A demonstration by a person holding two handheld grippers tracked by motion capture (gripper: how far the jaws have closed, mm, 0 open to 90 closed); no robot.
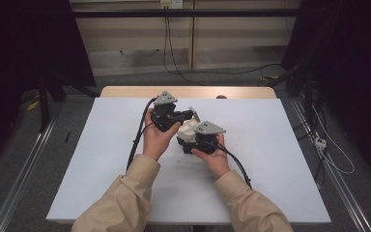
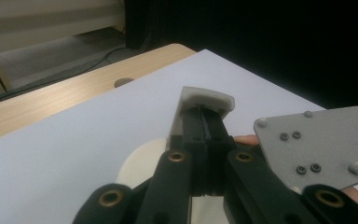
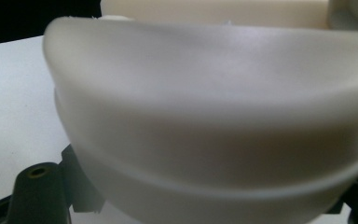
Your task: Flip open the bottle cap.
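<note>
**Two grippers on a white container at mid-table**

The table (image 1: 101, 159), covered by a pale sheet with a strip of bare wood along its far edge, is the largest element; my forearms in tan sleeves enter the high view from the bottom. Near the table's centre I hold the white container (image 1: 187, 129), a rounded, cream-coloured vessel, between my two tools. In the right gripper view its curved wall (image 3: 205, 116) sits very close to the lens, with a ridge running round it lower down.

My right gripper (image 1: 199, 145) sits at the near side of the container, jaws drawn in and clamped on it; the black jaw bases flank the wall at the bottom corners of its own view. Exactly where the pads press I cannot tell.

My left gripper (image 2: 204, 122) has its jaws pressed together on a thin white tab (image 2: 207, 99), the smallest item, which caps the fingertips in the left gripper view. Whether the tab is joined to the container I cannot tell. The grey plate (image 2: 321, 140) of my right gripper lies just beside it.
</note>
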